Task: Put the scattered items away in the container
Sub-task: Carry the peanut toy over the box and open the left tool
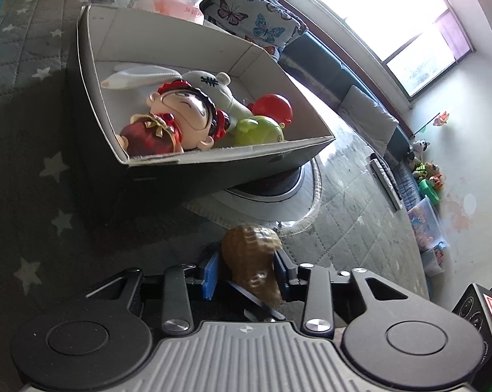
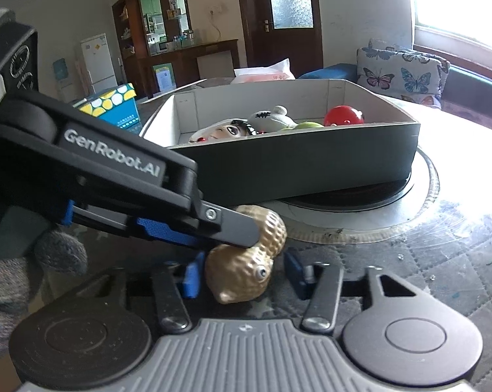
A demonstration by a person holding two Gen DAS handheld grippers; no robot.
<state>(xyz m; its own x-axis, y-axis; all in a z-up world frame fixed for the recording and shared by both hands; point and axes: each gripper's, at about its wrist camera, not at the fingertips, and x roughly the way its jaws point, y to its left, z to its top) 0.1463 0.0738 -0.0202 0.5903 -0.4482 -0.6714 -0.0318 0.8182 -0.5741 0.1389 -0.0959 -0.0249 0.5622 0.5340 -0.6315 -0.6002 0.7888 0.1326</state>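
Pinching the peanut toy from both sides, left gripper has its blue pads against the toy's flanks near the waist, jaws fairly wide because the toy is fat. Right gripper straddles the toy's near lobe: left pad looks to touch it, right pad stands clear with a visible gap, so not clamped yet as far as I can tell. In the right wrist view the left gripper's finger crosses over the toy's top.

Peanut toy sits on the quilted cloth, just in front of the dark box, not inside it. Box already holds a doll, a green toy and a red toy.

Handling guess: hard hollow plastic, light, stiff, glossy ribbed shell, rounded lobes likely to squirt out. Best hold is at the narrow waist, or square across one lobe.

Both grippers pitch downward toward the cloth, meeting at an angle. A gloved hand shows low on the left.
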